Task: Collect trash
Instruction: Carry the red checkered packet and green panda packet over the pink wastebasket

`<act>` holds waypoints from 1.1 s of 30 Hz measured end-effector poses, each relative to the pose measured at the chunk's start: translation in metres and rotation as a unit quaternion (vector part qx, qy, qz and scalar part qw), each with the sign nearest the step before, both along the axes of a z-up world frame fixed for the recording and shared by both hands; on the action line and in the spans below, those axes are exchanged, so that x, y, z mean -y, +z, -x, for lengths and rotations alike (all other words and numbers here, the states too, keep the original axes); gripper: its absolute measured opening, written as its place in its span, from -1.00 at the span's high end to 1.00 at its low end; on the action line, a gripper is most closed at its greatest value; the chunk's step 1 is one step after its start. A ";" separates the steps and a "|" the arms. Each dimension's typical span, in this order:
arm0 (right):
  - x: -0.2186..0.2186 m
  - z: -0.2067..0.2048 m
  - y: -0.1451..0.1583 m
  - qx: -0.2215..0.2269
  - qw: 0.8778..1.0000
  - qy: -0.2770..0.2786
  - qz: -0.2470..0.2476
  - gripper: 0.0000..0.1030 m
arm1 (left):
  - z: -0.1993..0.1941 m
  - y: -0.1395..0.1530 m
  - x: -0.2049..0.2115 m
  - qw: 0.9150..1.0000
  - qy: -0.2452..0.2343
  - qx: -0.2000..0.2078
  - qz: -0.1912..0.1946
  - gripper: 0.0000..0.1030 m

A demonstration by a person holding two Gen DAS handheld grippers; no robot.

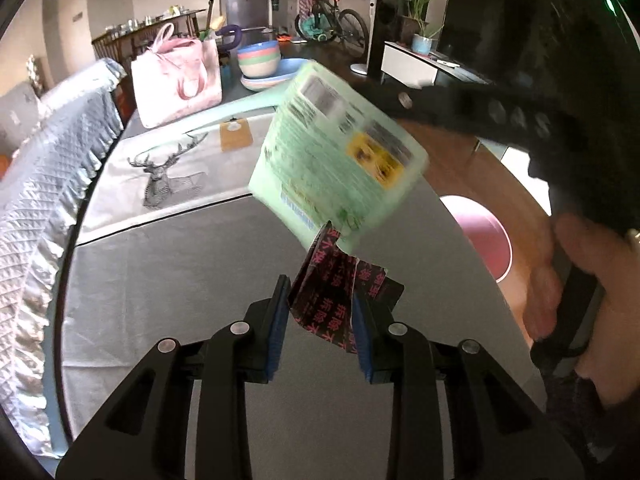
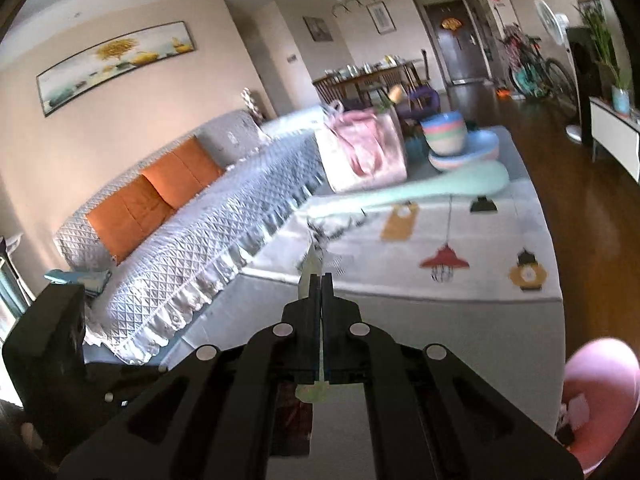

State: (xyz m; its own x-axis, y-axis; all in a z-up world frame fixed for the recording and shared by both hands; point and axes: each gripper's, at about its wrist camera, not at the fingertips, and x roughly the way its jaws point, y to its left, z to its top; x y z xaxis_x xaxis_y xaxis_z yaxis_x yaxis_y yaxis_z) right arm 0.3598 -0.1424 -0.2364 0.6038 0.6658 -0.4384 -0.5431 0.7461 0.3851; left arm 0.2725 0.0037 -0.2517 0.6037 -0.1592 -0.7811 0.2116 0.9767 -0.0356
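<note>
L tool (image 1: 322, 304) clamps a dark red-printed wrapper (image 1: 332, 296) above the surface (image 1: 180, 264) near its right edge, R tool (image 2: 321, 280) clenched on a green packet (image 1: 340, 156) just above the wrapper.

Left wrist: looks forward along the left gripper (image 1: 322, 312), low and close over the worktop (image 1: 168, 264), facing the far door; the right gripper's body crosses its upper right
Right wrist: looks along the right gripper (image 2: 321, 280), higher, angled toward the sofa (image 2: 192, 232)
Shared: worktop, pink bag (image 1: 176, 76) (image 2: 366, 148), bowls (image 1: 258, 58) (image 2: 444, 132)
</note>
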 end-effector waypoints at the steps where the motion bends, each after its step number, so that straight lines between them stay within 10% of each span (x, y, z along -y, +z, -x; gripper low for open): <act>1: -0.001 0.000 0.002 0.004 1.000 0.000 0.000 0.98 | 0.001 0.001 0.001 1.000 0.001 -0.008 0.003 0.43; 19: 0.099 0.036 0.022 0.029 0.999 -0.042 -0.017 0.99 | -0.004 0.053 0.082 0.998 0.031 -0.013 -0.051 0.39; 33: 0.231 0.066 0.018 0.032 0.990 -0.133 -0.027 0.99 | -0.036 0.077 0.194 0.996 -0.046 0.032 -0.067 0.38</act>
State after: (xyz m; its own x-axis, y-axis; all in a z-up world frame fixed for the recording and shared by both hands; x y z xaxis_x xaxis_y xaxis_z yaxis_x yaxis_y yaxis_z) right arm 0.2942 -0.3735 -0.2184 0.7864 0.5010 -0.3614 -0.3550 0.8453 0.3993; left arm 0.3080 -0.1900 -0.1750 0.6403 -0.1118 -0.7600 0.2973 0.9483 0.1110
